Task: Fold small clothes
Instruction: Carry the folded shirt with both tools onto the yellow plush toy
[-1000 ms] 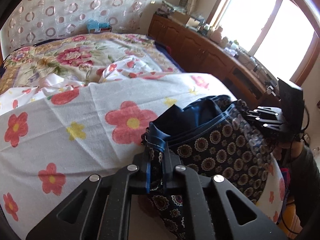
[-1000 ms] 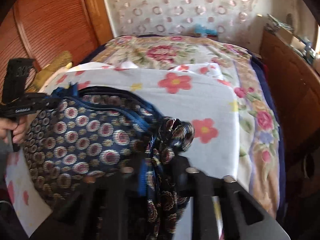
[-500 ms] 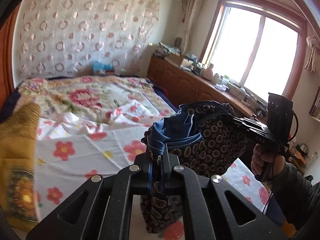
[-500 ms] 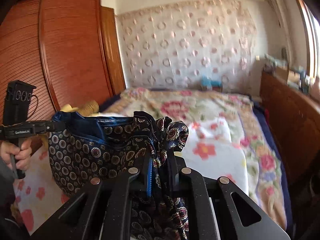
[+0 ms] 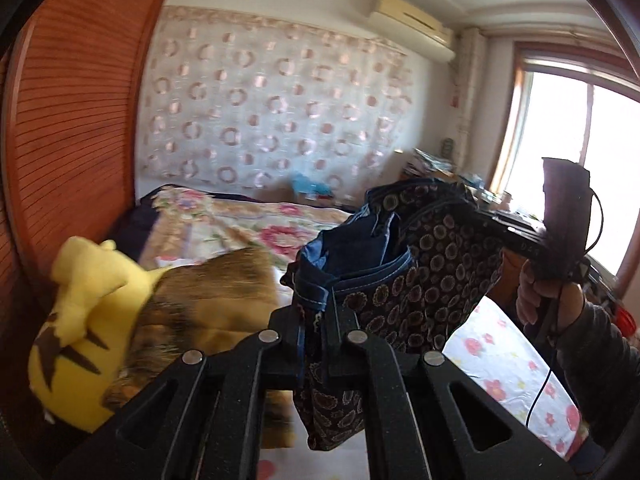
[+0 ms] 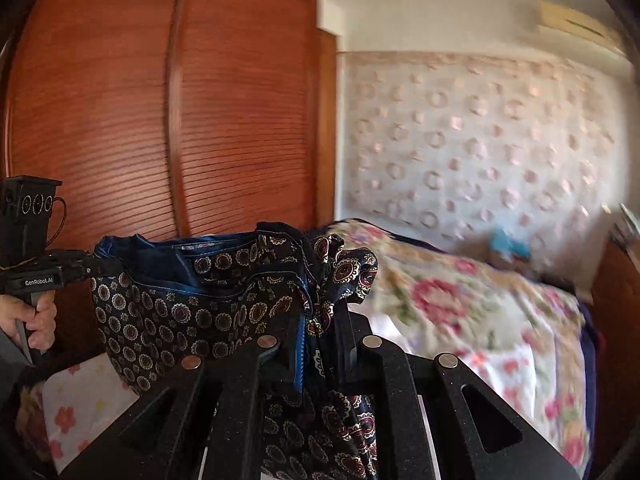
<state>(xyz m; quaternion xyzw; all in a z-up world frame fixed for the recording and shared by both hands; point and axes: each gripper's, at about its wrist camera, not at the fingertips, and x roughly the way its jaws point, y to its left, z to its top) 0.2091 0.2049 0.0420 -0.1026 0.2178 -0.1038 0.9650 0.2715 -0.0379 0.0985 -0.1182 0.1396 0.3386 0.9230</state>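
A small dark garment (image 5: 420, 264) of thin, medallion-printed cloth with blue stitched hems is being held stretched in the air above the floral bedsheet (image 5: 500, 356). One waistband end is being pinched by the left gripper (image 5: 316, 344), the other by the right gripper (image 6: 320, 344). Since a second ago it has been lifted off the sheet, where it was lying. A plush yellow toy (image 5: 80, 320) is seen near left.

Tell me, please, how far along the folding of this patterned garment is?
Early. Done: left gripper and right gripper are each shut on the patterned garment, held above the bed. In hand: it hangs open between them. Left: every fold, then laying it down.
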